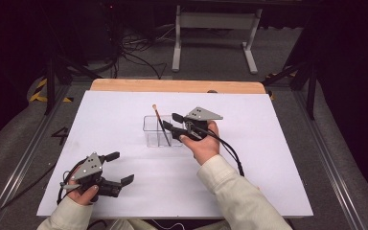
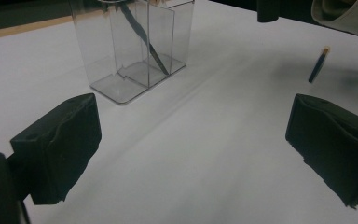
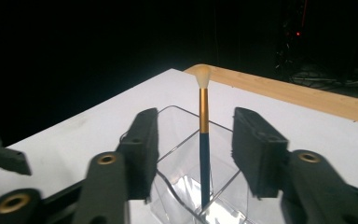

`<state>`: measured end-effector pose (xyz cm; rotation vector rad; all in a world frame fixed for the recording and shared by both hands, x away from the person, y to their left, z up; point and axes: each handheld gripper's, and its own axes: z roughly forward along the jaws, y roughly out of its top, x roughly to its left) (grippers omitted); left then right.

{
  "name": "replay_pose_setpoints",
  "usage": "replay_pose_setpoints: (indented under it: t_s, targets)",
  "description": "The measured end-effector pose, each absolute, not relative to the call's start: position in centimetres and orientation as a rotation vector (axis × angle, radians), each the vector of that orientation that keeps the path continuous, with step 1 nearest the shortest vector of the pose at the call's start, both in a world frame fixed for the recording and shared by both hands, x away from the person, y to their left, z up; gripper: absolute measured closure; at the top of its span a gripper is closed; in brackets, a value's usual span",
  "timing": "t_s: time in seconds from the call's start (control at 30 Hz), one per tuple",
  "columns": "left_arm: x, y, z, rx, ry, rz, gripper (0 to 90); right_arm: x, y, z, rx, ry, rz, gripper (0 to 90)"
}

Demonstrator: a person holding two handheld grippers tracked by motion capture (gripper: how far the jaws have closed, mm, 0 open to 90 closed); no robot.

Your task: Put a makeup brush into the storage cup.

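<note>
A clear plastic organizer (image 1: 153, 136) with compartments stands at the middle of the white table. A makeup brush (image 1: 161, 125) with a dark handle, gold ferrule and pale tip leans upright inside it. My right gripper (image 1: 171, 121) hovers at the organizer's right side, open. In the right gripper view the brush (image 3: 204, 140) rises between the two jaws without touching either pad. My left gripper (image 1: 120, 167) rests at the front left, open and empty. In the left gripper view the organizer (image 2: 121, 84) lies ahead of its wide-spread jaws.
A white sheet (image 1: 124, 115) covers the table, with a wooden edge (image 1: 172, 86) at the back. A small blue stick with a tan tip (image 2: 318, 65) lies on the sheet near the right sleeve. Cables trail from both grippers.
</note>
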<state>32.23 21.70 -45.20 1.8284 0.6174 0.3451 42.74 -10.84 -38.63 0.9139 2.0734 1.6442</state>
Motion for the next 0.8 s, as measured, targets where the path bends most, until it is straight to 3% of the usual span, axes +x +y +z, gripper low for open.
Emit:
replay_pose_setpoints:
  t_s: [0.27,0.8]
  targets:
    - [32.3,21.3,-44.9,1.796,0.626,0.316,4.1,40.4,-14.4,-36.1,0.873,2.025,1.695,40.0]
    - [32.4,20.7,-44.3,1.782,0.647,0.337,3.3,37.3,-19.9,-34.9,0.836,1.949,1.737,34.8]
